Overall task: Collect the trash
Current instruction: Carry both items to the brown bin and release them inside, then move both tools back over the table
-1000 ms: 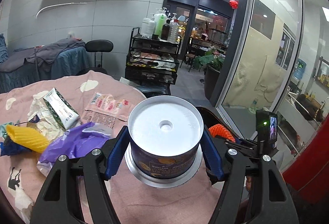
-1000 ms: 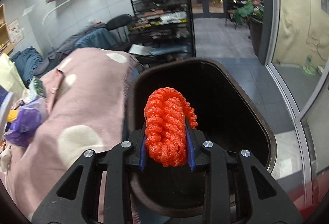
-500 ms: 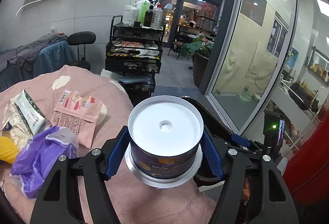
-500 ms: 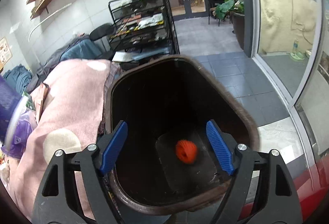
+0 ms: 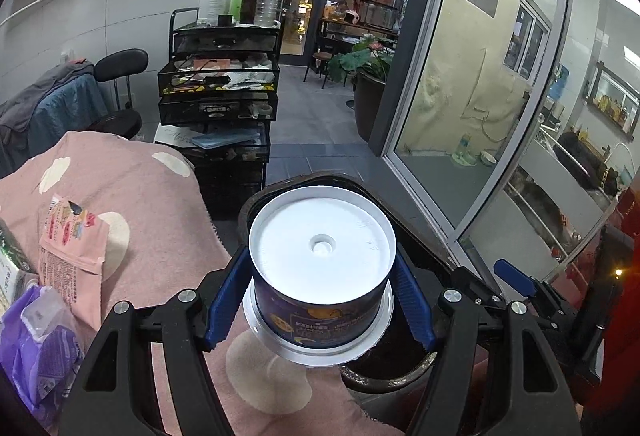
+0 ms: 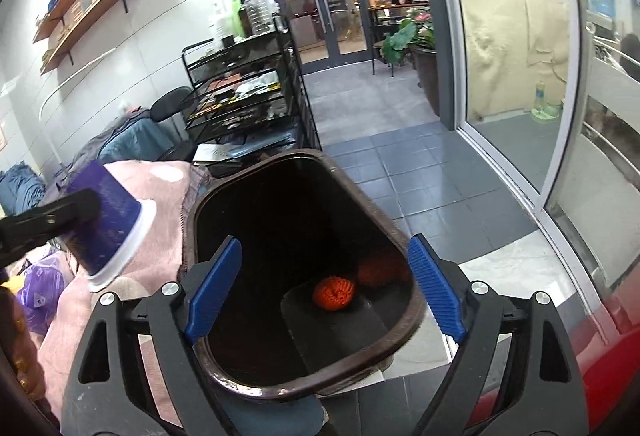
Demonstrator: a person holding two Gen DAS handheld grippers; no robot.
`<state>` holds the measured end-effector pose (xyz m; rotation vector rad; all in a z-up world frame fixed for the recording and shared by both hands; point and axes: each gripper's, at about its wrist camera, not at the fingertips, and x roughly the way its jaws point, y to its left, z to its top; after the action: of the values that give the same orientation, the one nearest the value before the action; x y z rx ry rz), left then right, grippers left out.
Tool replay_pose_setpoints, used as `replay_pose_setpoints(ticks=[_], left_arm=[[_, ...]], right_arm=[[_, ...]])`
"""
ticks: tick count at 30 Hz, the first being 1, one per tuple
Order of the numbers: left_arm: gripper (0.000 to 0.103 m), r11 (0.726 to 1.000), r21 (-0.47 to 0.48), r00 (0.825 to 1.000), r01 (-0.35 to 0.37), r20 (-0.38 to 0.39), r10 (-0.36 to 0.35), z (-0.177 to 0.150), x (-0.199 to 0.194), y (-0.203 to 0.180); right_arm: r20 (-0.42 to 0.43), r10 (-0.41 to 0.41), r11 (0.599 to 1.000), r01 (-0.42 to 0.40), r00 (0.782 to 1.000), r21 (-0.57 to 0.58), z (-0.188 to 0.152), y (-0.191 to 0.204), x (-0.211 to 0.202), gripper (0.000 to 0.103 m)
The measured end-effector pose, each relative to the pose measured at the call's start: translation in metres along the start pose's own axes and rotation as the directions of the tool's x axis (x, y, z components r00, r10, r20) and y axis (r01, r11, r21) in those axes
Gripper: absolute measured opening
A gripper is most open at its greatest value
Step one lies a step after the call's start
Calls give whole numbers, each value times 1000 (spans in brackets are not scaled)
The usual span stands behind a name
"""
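Note:
My left gripper (image 5: 320,300) is shut on a round purple tub with a white lid (image 5: 322,260), held at the near rim of the dark brown trash bin (image 5: 404,372). The tub also shows in the right wrist view (image 6: 106,224), left of the bin (image 6: 400,236). My right gripper (image 6: 324,288) is open and empty above the bin. An orange foam net ball (image 6: 334,292) lies on the bin floor. On the pink blanket (image 5: 132,183) lie a pink snack packet (image 5: 72,248) and a purple plastic bag (image 5: 36,348).
A black wire cart (image 5: 218,99) with bottles stands behind the blanket-covered table. A black chair (image 5: 120,63) is to its left. A glass partition (image 5: 460,95) runs along the right. Grey tiled floor (image 6: 400,163) lies beyond the bin.
My right gripper opened and dropped the orange net into the bin, then rose a little. My left gripper carried the tub rightward, from over the blanket to the bin's rim.

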<state>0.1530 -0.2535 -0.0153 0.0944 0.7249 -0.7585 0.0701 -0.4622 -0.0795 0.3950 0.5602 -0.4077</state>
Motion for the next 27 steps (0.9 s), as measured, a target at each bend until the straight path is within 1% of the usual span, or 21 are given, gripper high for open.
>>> replay_pose_setpoints(ticks=[4,10,16,18,19,20,23,25,27], left_arm=[[68,1000,4,999,11,-40,-11,3,17,-7],[68,999,31,996,6,-92,-3,5,41,-17],[69,998,56,987,8,-163,1,2,66,-23],[69,997,72,984,-4,-178,17,1,71,-25],[72,997,79,983,-7,-182,22,-1,72,-25],[80,996,84,983,-11,-182,26,-2,72,-25],[90,995,91,988,-28,-146,41,-2,64,-24],[94,995,97,993,-39,-111,50,-1,53,-23],[94,994,101,995,-52,-81,61,0,43,-22]], right_arm=[[4,-18,1000,17,1000,16,2,-11,-4,85],[21,-47,998,46,999,32,5,-20,-9,87],[31,-70,997,68,997,48,8,-30,-12,88],[31,-74,996,72,997,51,9,-32,-12,88],[32,-77,996,75,997,53,9,-33,-12,88],[34,-79,996,77,996,55,10,-34,-12,88],[36,-86,995,84,996,61,11,-36,-12,89],[37,-88,994,85,995,66,11,-36,-11,91],[35,-83,995,80,996,66,12,-36,-10,91]])
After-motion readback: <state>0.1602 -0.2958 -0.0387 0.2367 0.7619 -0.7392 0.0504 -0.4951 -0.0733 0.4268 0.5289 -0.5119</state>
